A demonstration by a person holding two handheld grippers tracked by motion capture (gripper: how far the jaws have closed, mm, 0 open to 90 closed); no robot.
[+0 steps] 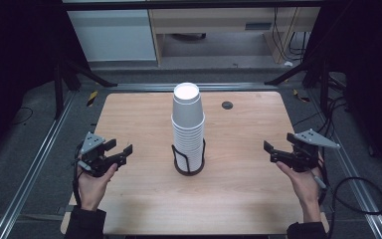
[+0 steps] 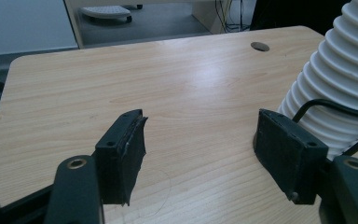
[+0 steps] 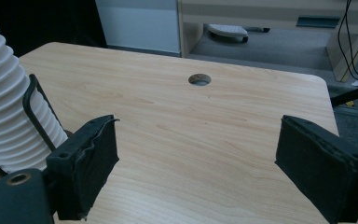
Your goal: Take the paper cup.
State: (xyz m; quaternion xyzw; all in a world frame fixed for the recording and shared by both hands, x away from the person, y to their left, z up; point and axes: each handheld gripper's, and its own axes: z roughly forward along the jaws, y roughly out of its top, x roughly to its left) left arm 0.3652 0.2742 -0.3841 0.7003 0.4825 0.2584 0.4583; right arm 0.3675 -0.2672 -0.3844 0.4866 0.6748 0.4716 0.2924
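Left claw (image 1: 123,152): held low over the table (image 1: 144,199) at the left side, jaws standing apart with nothing between them; its own camera shows bare wood in the gap and the stack of paper cups (image 2: 340,79) just beyond the right-hand jaw, near but not touching.

Centre: the stack of paper cups (image 1: 188,127) stands upright in a black wire holder (image 1: 189,162) in the middle of the table, mouths down, the topmost cup's flat base facing up; a small round hole (image 1: 227,105) lies in the tabletop behind and to the right.

Right claw (image 1: 271,151): held low at the right side, jaws likewise apart and empty; its own camera shows the stack (image 3: 2,107) and a bar of the holder (image 3: 39,112) just beyond the left-hand jaw.

Step in hand, as judged: approach; both claws face inward toward the stack, well apart from it, with no grip made.

Next move calls for: one claw raised to the top cup and closed lightly on its wall, so as not to crush it; the other claw steadying the lower cups or holder while the top cup lifts straight up.
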